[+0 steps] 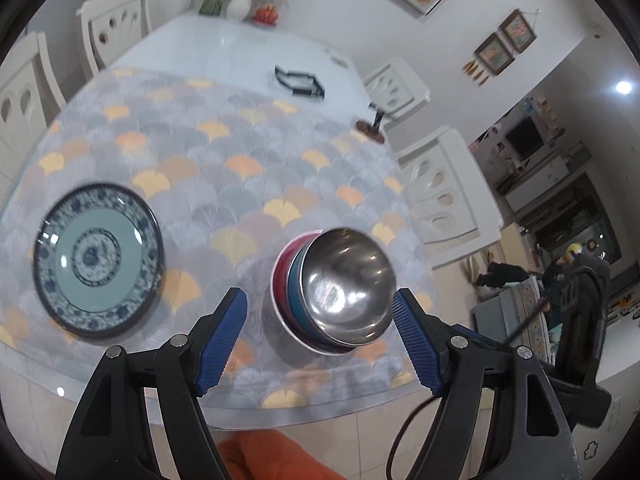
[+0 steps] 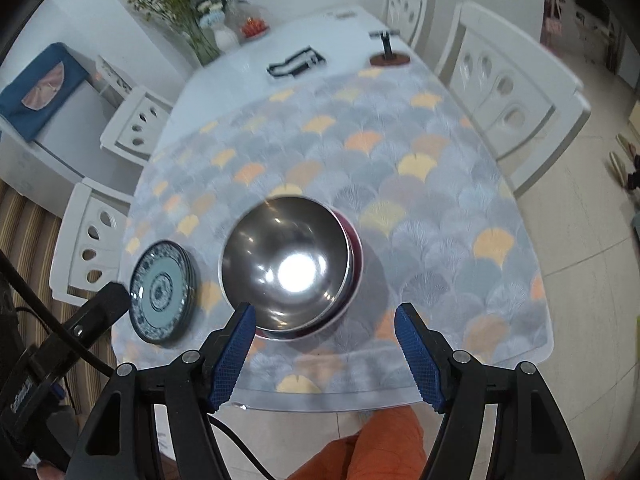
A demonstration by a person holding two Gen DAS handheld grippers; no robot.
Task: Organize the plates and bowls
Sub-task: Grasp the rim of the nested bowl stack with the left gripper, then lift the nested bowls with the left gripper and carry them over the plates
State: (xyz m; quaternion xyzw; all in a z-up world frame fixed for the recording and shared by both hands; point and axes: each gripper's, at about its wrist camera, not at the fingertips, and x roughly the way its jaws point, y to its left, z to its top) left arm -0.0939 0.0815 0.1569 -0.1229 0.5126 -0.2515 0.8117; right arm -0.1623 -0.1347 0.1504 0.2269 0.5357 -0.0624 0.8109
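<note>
A stack of nested bowls (image 1: 336,292) stands on the patterned tablecloth, a steel bowl on top, blue and red ones under it; it also shows in the right wrist view (image 2: 288,268). A stack of blue-and-white patterned plates (image 1: 98,260) lies to its left, also in the right wrist view (image 2: 164,292). My left gripper (image 1: 320,320) is open and empty, above and just in front of the bowls. My right gripper (image 2: 324,328) is open and empty, above the bowls' near rim. The other gripper's body (image 1: 580,320) shows at the right edge.
White chairs (image 2: 508,88) stand around the table. At the far end are a black frame-like object (image 2: 296,64), a small stand on a brown base (image 2: 390,56), a flower vase (image 2: 224,36) and a red object (image 2: 253,27). The table's near edge (image 2: 340,404) is just below my grippers.
</note>
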